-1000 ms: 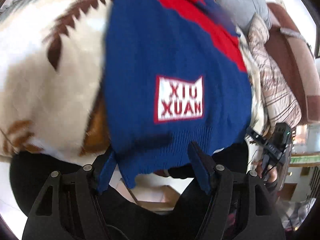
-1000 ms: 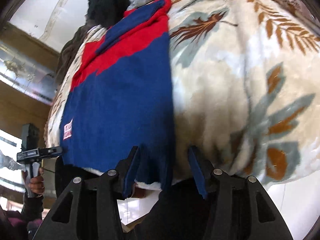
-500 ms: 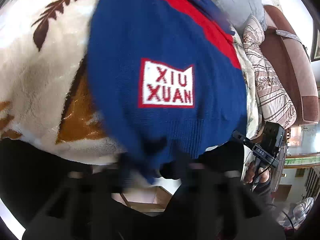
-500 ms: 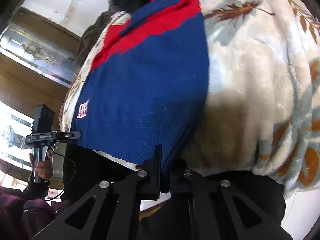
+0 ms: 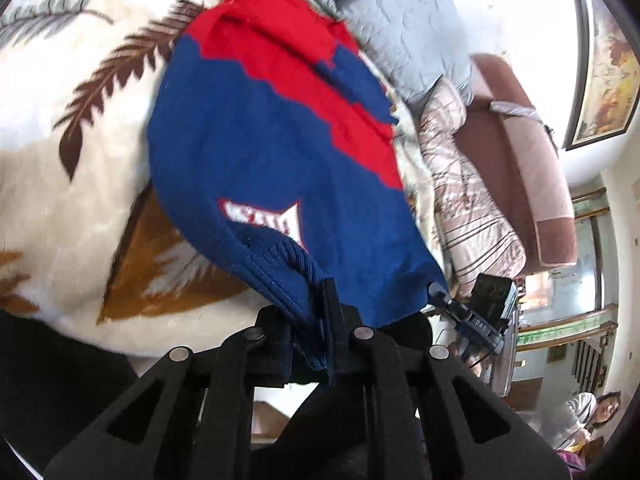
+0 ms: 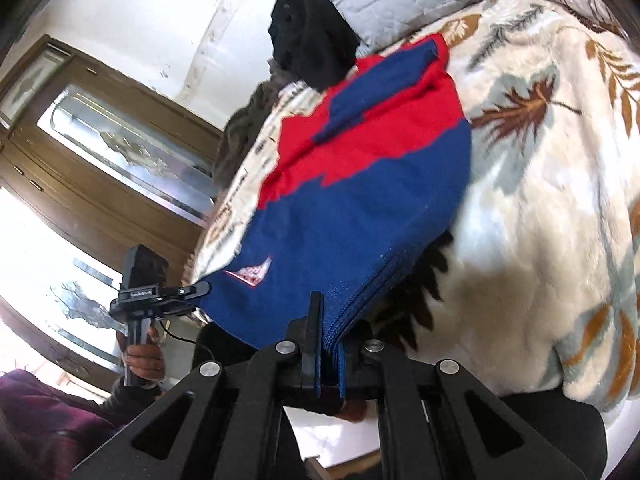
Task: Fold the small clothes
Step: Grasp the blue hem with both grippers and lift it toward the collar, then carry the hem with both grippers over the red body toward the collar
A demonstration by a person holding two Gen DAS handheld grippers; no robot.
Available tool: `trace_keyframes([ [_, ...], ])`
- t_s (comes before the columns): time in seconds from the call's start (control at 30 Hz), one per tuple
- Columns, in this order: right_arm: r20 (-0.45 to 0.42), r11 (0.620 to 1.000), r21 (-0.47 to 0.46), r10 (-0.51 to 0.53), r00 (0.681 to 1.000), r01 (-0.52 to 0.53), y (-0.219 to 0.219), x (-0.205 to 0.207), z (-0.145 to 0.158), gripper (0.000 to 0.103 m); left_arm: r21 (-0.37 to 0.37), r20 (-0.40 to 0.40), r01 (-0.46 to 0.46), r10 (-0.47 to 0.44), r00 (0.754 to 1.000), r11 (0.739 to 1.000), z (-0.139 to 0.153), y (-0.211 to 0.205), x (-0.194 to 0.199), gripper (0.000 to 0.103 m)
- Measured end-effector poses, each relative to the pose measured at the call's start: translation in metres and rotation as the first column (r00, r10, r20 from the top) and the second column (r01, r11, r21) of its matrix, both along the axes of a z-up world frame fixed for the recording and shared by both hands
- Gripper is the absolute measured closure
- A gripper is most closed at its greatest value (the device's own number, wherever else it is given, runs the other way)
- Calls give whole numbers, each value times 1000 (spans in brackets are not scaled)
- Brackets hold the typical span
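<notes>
Left wrist: left gripper [image 5: 316, 320], right gripper [image 6: 328, 352] clamp sweater [image 5: 260, 152] hem.

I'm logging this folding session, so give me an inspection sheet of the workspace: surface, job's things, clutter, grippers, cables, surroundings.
Surface: cream leaf-print blanket over a bed.
Job's things: blue and red sweater, hem edge raised off the blanket, white logo patch partly folded under.
Clutter: black garment and grey quilted pillow at the far end.
Grippers: left gripper and right gripper each shut on the hem.
Cables: thin black cable below the left gripper's handle.
Surroundings: brown armchair, wooden cabinet, framed picture.
</notes>
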State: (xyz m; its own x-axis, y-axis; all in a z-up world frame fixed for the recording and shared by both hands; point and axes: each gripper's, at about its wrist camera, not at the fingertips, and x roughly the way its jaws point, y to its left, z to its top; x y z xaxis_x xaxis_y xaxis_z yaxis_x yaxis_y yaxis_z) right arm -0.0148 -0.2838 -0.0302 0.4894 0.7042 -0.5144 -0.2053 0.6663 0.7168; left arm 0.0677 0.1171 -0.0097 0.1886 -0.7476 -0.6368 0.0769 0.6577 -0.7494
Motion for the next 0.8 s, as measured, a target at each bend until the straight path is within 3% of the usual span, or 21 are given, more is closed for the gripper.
trace_keyframes([
  [0.23,58,996,67,-56,997,52,-12,18,26,98,-19,69,-65,67,995,998,18,10,25,93],
  [0.57,108,983,127,-148,983,134,-19,75,46,98,-26,180,-201,202,963,979,41,27,88,98],
  [0.67,110,978,148,-165,980,148,-20,97,48,98,-33,187,-240,242,952,970,38,30,113,100],
  [0.8,67,973,156,-182,981,170,-19,123,43,98,-42,142,-250,253,957,967,31,32,137,100],
])
